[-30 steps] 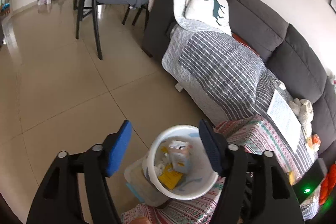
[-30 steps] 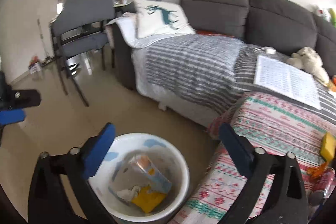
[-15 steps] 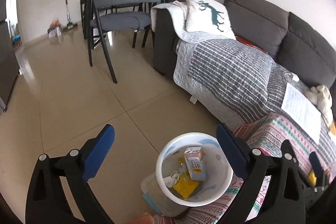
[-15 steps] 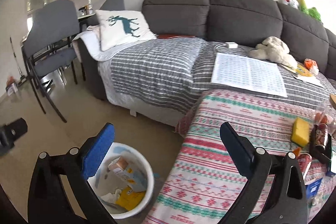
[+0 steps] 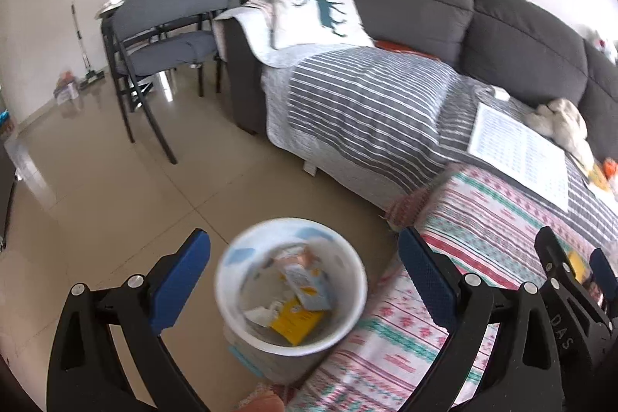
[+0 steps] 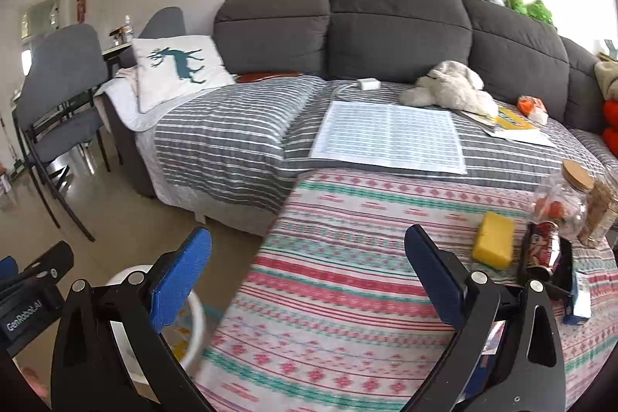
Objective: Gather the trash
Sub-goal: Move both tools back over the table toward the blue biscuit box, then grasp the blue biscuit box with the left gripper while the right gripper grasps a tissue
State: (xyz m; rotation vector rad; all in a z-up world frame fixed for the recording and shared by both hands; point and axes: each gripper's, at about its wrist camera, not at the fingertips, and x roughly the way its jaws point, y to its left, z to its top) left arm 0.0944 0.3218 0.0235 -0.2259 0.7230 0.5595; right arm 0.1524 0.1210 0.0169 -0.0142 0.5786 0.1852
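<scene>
Below: left gripper [image 5: 303, 280] released, nothing between its blue pads | right gripper [image 6: 307, 275] released, empty, above patterned cloth-covered worktop [image 6: 347, 280] | round white plastic bin [image 5: 347, 300] on tiled floor beside worktop, holding cartons and yellow wrapper.

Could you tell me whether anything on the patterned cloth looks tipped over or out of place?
Yes: a red can lies on its side near the cloth's right edge, beside a yellow sponge and glass jars. No spill shows.
</scene>
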